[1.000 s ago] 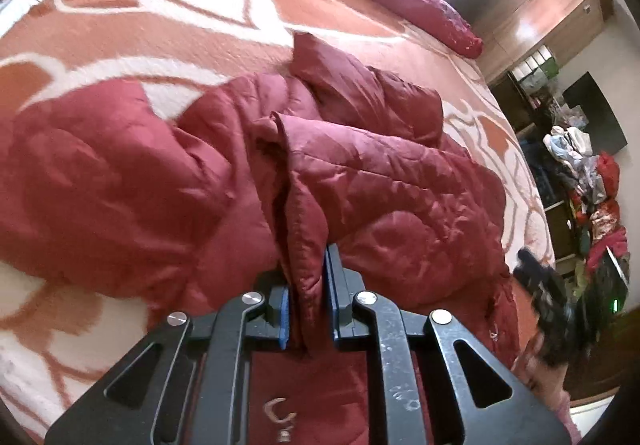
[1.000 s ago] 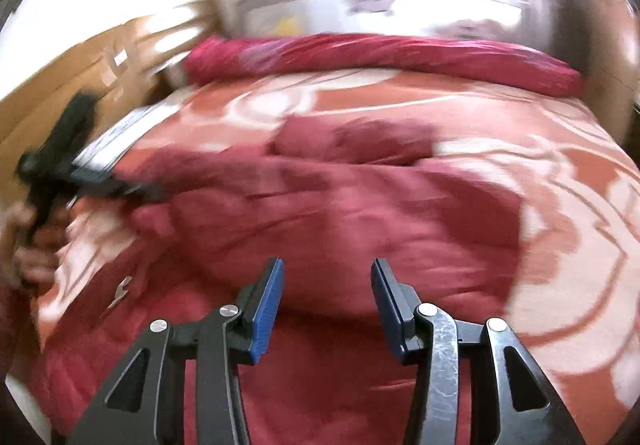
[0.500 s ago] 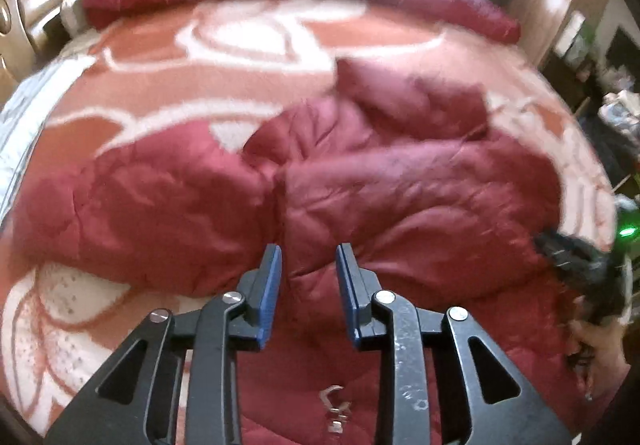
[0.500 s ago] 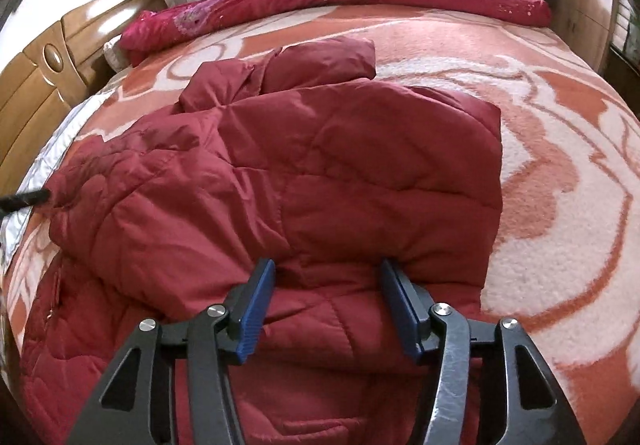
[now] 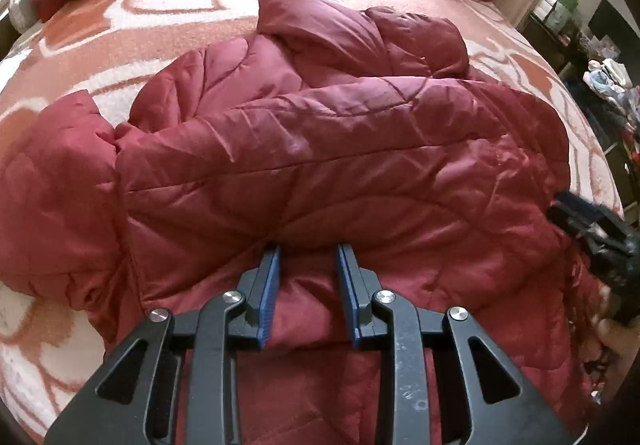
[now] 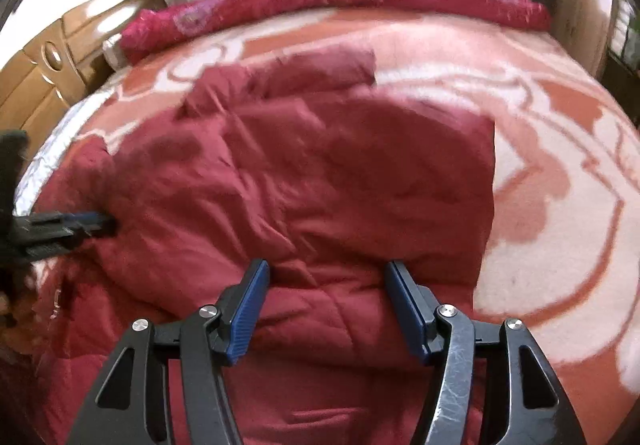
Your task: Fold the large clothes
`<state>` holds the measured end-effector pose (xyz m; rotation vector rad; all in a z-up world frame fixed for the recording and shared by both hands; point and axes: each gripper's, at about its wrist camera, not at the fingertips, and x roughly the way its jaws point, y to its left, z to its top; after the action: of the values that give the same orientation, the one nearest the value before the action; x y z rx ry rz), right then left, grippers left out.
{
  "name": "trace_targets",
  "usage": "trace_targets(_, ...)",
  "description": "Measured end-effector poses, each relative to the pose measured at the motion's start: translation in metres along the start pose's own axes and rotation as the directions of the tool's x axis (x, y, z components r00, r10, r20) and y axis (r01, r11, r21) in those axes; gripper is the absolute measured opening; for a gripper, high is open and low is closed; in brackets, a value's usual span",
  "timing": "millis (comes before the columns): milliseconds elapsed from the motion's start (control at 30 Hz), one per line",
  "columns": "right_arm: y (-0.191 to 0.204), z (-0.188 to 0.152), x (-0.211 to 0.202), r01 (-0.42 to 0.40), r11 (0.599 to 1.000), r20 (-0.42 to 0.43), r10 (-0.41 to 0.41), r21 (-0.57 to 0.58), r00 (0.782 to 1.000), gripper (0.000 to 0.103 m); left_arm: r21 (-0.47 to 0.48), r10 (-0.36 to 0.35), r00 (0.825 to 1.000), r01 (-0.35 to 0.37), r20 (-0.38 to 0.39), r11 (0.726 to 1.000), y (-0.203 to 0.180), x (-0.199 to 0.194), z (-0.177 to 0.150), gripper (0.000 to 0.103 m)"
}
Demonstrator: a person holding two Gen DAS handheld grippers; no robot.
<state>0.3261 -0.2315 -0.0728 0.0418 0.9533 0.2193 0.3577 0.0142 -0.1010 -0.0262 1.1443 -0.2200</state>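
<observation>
Red quilted jacket lies spread on the patterned blanket, partly folded, a thick flap doubled over the lower layer. Left gripper: fingers apart, nothing between them, tips right at the flap's near edge; contact unclear. Right gripper: fingers wide apart, empty, tips low over the same folded edge. Hood bunched beyond the left fingers. Long red bolster beyond the jacket. Wooden headboard far left of the right fingers.
</observation>
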Motion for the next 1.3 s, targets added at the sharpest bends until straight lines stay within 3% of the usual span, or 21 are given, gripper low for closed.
trace_targets(100,0.009,0.008,0.004,-0.005,1.000,0.009,0.005,-0.026,1.000,0.062,0.011,0.017,1.000,-0.017,-0.004,1.000,-0.003,0.002,0.000,0.026)
trace_targets(233,0.005,0.005,0.044,0.026,0.999,-0.101,-0.029,-0.026,0.994,0.064,0.006,0.005,1.000,-0.005,-0.001,1.000,0.002,0.008,-0.002,0.026)
trace_targets(467,0.004,0.002,0.052,0.027,0.999,-0.095,-0.029,-0.027,0.995,0.065,0.003,0.009,0.999,-0.009,0.034,1.000,0.003,0.012,-0.007,0.027)
trace_targets(633,0.003,0.000,0.051,0.026,0.999,-0.082,-0.028,-0.024,0.996,0.066,-0.060,-0.060,0.996,0.064,0.058,0.996,0.017,-0.002,-0.012,0.027)
trace_targets(767,0.004,0.000,0.052,0.032,0.999,-0.084,-0.035,-0.029,0.996,0.066,-0.093,-0.068,0.995,0.075,0.073,0.993,0.029,-0.019,-0.020,0.027)
trace_targets(933,0.005,0.003,0.043,0.041,0.999,-0.081,-0.042,-0.021,0.996,0.065,-0.191,-0.113,0.987,0.134,0.114,0.972,0.062,-0.049,-0.033,0.030)
trace_targets(1067,0.008,0.000,0.014,0.006,1.000,-0.025,-0.005,0.025,1.000,0.066,-0.262,-0.076,0.987,0.112,0.141,0.959,0.093,-0.064,-0.045,0.047)
trace_targets(1300,0.036,-0.019,-0.034,-0.102,0.995,0.005,0.102,-0.007,0.995,0.066,-0.411,-0.067,0.985,0.129,0.161,0.903,0.148,-0.071,-0.070,0.047)
